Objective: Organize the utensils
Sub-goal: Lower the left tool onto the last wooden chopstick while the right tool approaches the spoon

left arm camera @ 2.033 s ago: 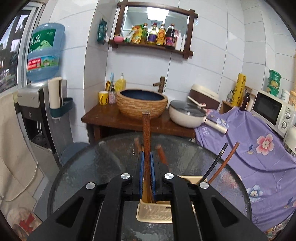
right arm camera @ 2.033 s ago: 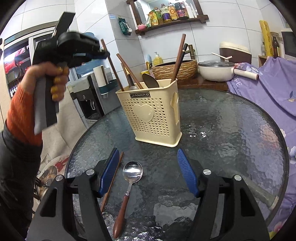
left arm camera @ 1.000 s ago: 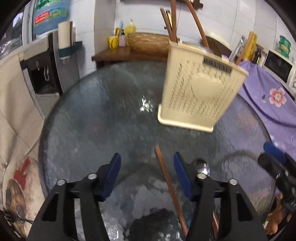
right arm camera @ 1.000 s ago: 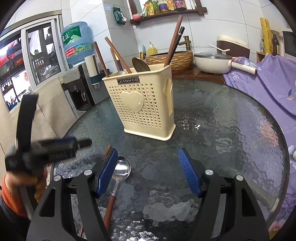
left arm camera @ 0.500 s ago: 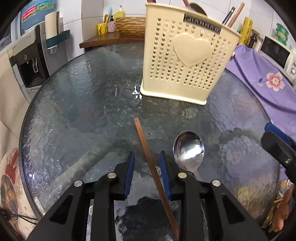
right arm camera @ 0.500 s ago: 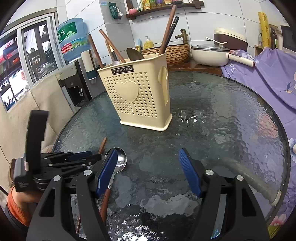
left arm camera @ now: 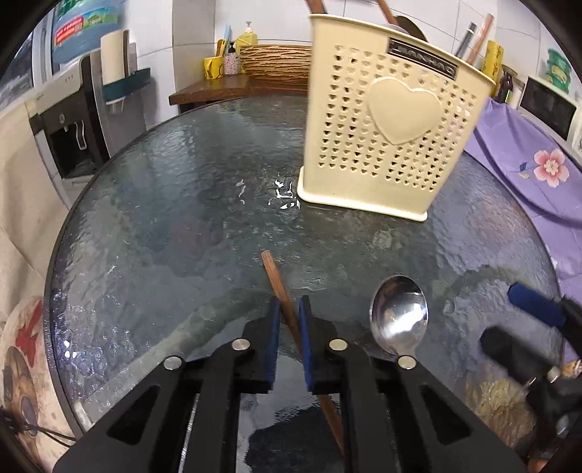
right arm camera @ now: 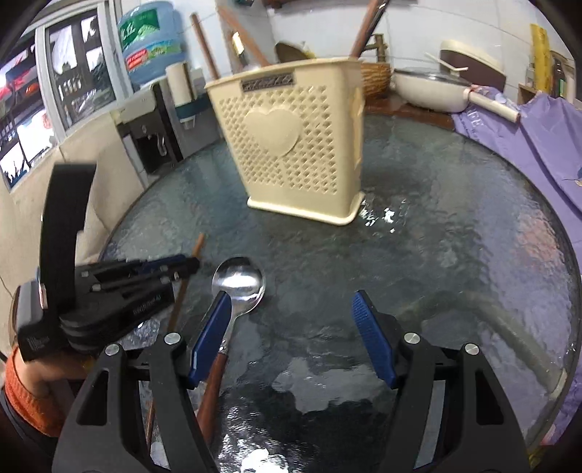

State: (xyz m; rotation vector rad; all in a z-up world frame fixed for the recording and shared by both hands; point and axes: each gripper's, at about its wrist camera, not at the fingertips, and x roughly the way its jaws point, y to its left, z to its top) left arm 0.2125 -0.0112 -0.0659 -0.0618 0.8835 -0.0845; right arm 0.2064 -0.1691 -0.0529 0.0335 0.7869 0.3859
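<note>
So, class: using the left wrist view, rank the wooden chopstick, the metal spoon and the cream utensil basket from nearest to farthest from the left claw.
1. Wooden chopstick: between the left claw pads.
2. Metal spoon: just to the right on the glass.
3. Cream utensil basket: upright, far side of the table.

White tiled walls, a water dispenser, and a purple floral cloth.
</note>
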